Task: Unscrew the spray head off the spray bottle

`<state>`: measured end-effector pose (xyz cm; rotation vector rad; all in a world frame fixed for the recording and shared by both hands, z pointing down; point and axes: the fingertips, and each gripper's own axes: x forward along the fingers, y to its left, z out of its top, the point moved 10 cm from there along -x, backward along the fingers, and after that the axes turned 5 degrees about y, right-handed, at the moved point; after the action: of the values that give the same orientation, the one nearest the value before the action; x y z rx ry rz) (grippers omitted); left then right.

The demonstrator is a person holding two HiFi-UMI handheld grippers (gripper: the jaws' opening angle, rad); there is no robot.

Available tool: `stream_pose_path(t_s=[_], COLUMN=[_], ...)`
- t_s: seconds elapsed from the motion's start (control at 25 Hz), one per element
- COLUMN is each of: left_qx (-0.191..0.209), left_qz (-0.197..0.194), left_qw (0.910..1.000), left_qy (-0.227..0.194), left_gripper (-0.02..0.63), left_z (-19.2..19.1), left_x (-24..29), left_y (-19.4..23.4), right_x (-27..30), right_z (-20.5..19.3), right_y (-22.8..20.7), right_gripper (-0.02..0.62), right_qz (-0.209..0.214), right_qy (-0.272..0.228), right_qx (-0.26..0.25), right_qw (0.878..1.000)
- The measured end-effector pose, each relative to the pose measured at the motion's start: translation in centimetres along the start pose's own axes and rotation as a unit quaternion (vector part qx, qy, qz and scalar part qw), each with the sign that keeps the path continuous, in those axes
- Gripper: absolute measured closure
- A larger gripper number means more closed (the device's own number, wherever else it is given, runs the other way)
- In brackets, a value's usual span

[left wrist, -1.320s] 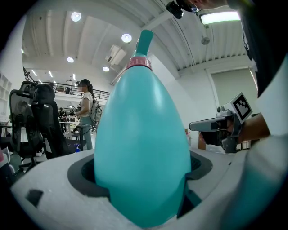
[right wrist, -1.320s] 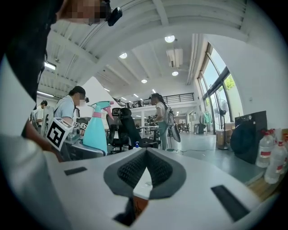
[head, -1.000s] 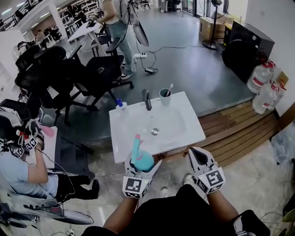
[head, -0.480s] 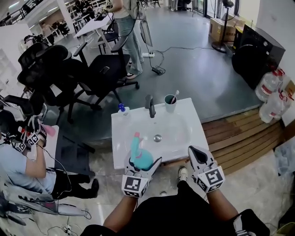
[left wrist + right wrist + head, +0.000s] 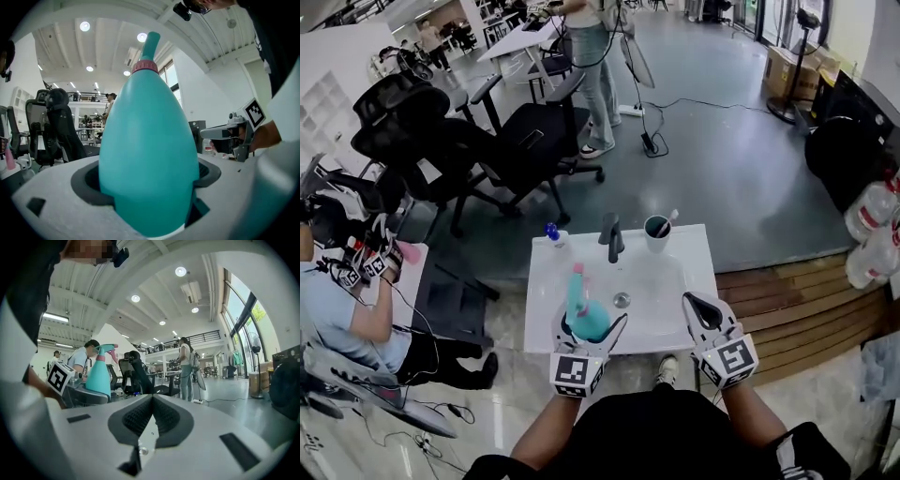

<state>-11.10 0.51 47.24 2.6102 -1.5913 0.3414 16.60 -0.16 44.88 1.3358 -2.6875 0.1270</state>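
Note:
A teal pear-shaped spray bottle [image 5: 588, 322] with a pink collar and a teal and pink spray head [image 5: 576, 278] stands upright in my left gripper [image 5: 588, 334], whose jaws are shut around its body. In the left gripper view the bottle [image 5: 149, 154] fills the middle, its collar [image 5: 144, 66] and neck at the top. My right gripper [image 5: 698, 312] is level with it to the right, jaws shut with nothing between them. The right gripper view shows the pads [image 5: 139, 418] pressed together and the bottle [image 5: 99, 373] off to the left.
A white washbasin [image 5: 680, 278] stands just ahead, with a dark faucet [image 5: 610, 236], a cup holding a toothbrush [image 5: 657, 228] and a small blue-capped bottle [image 5: 552, 233]. Office chairs [image 5: 506, 141] stand beyond. A seated person [image 5: 347, 319] is at left, another stands far back. Water jugs [image 5: 874, 236] at right.
The head view has tilted, so the basin sits lower in the picture and closer to both grippers. Both grippers keep their pose, the left still holding the bottle.

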Motion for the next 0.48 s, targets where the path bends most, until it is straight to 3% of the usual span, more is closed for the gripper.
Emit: stream_pose_path(t_s=[0.24, 0.48], left_qx=[-0.005, -0.015], left_qz=[0.026, 0.045], left_qw=[0.9996, 0.9989], left_qy=[-0.004, 0.005], left_gripper=[0.132, 0.132], left_z=[0.7, 0.7], left_x=[2.9, 4.3], left_y=[-1.3, -2.1], right_x=[2.2, 3.9], right_z=[-0.6, -1.2], right_y=[-4.5, -6.2], right_gripper=[0.591, 0.591], right_qz=[0.043, 0.101], right_qy=[0.004, 0.010], right_qx=[0.009, -0.001], right_qw=[0.999, 0.995])
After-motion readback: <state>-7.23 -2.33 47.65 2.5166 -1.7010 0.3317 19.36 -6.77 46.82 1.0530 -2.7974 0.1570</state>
